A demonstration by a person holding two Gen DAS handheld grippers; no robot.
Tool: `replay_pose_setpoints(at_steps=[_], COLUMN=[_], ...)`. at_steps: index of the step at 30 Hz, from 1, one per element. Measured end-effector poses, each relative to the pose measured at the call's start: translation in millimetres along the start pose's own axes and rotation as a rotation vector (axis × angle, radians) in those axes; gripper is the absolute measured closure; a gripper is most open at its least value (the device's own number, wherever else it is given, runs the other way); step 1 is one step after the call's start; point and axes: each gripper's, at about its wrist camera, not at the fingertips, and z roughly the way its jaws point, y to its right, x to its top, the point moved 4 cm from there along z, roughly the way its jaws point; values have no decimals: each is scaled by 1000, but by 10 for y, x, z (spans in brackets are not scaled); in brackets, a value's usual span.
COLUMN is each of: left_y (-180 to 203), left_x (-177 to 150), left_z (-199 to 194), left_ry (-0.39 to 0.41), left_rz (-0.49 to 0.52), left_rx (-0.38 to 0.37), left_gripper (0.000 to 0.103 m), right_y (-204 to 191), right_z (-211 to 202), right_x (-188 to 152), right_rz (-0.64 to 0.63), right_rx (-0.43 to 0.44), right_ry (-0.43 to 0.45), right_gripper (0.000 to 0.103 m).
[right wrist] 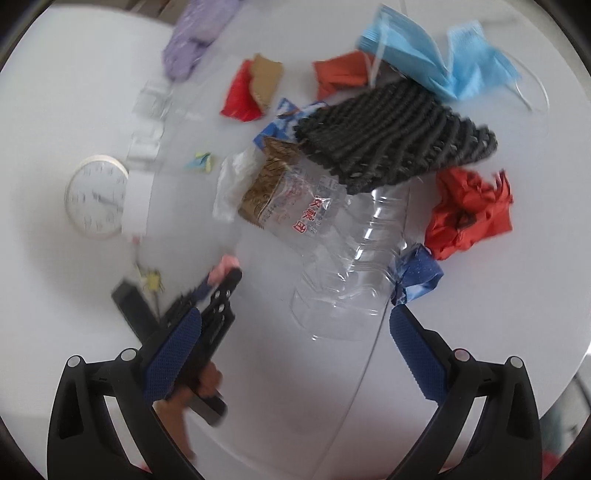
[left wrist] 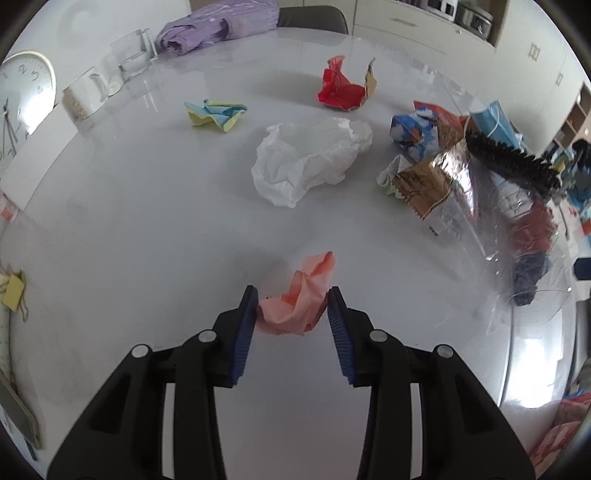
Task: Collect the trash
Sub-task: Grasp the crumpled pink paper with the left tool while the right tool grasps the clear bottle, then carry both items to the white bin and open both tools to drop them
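Pink paper wad (left wrist: 299,299), left hand-held gripper (left wrist: 291,306) clamping it

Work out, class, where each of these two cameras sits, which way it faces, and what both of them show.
Left wrist view: sits behind the left claw, looking low across the white table; its two blue-padded fingers pinch a crumpled pink paper.
Right wrist view: sits behind the open right claw, looking down at a clear plastic bottle; the left claw and a hand show.
Shared: pink paper, round white clock, purple cloth bundle.
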Motion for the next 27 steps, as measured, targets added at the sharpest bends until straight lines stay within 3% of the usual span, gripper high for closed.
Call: replay_pose_setpoints(at_steps=[10,13,14,15,22,27], left_y=[33,52,54,60,138,281], left_x=[-106,-145,-159,-169,-262,-284], left_z=[-529,-635,-659,-680,-769,-973], left_ry=[99,112,111,114,115,128], left_rz=[-47,-71,-86,-96,-99,-66], left_rx=[53,48,42,43,73,98], left_gripper=[65,65,65,65,65,64], right_y=[246,315,332,344,396,170], right_z=[440,611,635,664,600,423], right_x=[115,99,94,87,18,-244], right_rz=[231,311,323,335,332,218], right_rx=[-60,-50,-43,-26,52,171], right_ry=[-46,-91,-95,-99,-115,-256], right_gripper=[11,23,34,35,38,38])
